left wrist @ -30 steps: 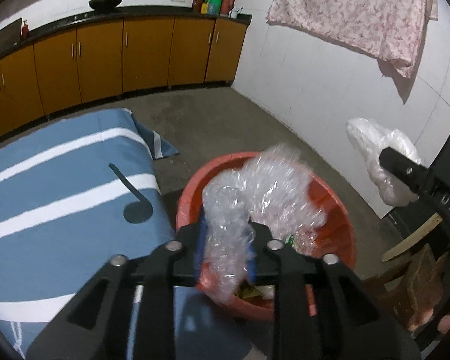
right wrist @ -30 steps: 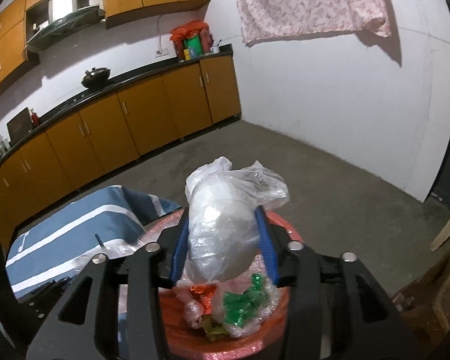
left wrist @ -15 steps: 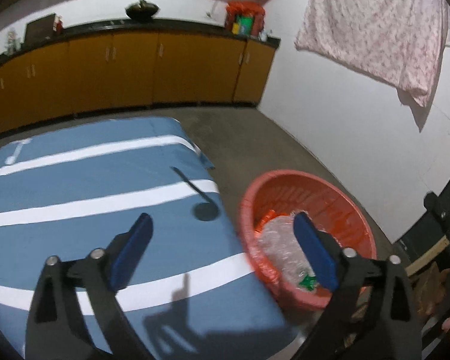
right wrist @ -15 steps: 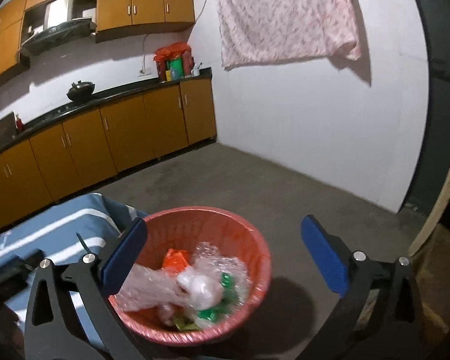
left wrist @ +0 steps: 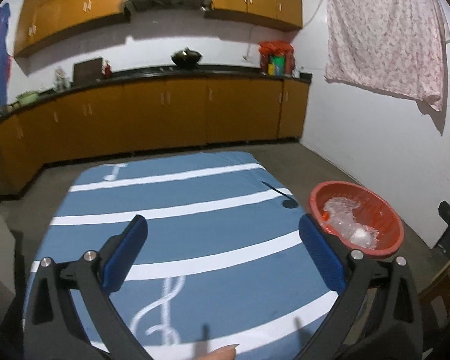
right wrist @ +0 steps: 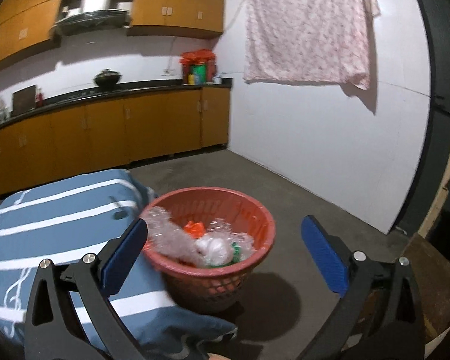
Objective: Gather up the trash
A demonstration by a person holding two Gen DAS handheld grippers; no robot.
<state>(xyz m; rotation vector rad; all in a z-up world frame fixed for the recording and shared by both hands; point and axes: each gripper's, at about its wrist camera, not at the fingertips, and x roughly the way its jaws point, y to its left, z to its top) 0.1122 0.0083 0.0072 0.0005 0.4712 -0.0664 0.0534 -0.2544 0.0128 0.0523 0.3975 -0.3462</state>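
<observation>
Both grippers have let go since a second ago: then the left clamped crinkled clear plastic and the right a white plastic bag over the basket; now neither holds anything. Left gripper [left wrist: 223, 252]: jaws spread wide, blue pads well apart, nothing between them, poised over the blue-and-white striped cloth [left wrist: 177, 225]. It has pulled back from the basket, which now sits to its right, beside the cloth's far corner. Right gripper [right wrist: 225, 255]: jaws equally wide, empty, framing the red basket [right wrist: 255, 210] on the concrete floor. Inside the basket: crumpled clear plastic [right wrist: 168, 237], the white bag [right wrist: 214, 247], an orange scrap [right wrist: 193, 228], a green wrapper [right wrist: 236, 252]. Clear plastic leans against the rim nearest the cloth. Beyond: wooden cabinets [right wrist: 105, 132] under a dark counter, floral sheet [right wrist: 309, 27] hanging on the white wall.
</observation>
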